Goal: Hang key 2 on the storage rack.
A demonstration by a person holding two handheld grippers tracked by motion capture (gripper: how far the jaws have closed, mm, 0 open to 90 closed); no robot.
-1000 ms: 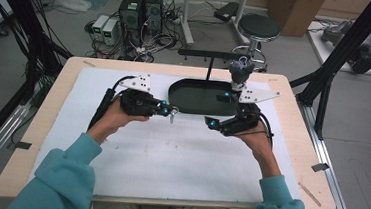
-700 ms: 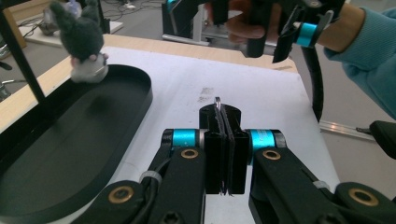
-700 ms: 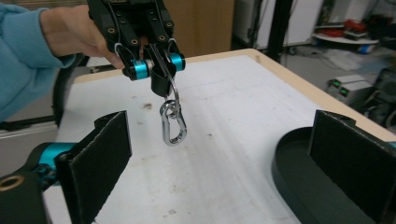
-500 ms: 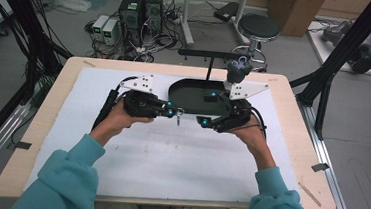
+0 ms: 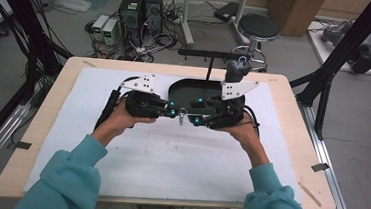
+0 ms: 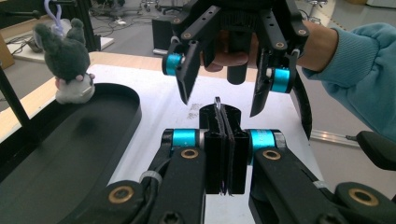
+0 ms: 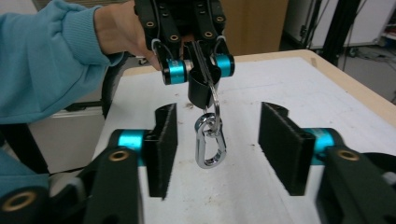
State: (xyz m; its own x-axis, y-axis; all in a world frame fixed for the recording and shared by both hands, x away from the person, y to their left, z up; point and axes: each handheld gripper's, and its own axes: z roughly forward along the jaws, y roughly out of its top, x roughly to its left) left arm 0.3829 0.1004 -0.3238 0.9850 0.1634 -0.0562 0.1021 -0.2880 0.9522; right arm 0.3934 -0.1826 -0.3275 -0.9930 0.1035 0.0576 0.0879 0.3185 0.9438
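left claw (image 7: 200,60) clamped on key ring (image 7: 215,100) | carabiner (image 7: 210,142) hangs below | right claw (image 6: 224,88) spread wide, facing it

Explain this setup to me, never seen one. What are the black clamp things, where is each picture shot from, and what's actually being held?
No robot here: a person in teal sleeves holds a two-jaw clamp tool in each hand. The high view looks down on the table from above the person. The other two pictures come from cameras riding on the tools, each looking along its own black jaws.

The left gripper is shut on a metal ring; from that ring hangs a silver carabiner, seen best in the right gripper view. The right gripper faces it with its jaws open, one on either side of the carabiner, not touching it.

On the table lie a white mat and a black oval tray. A small grey plush toy hangs over the tray's far end; whether it touches the tray is unclear.
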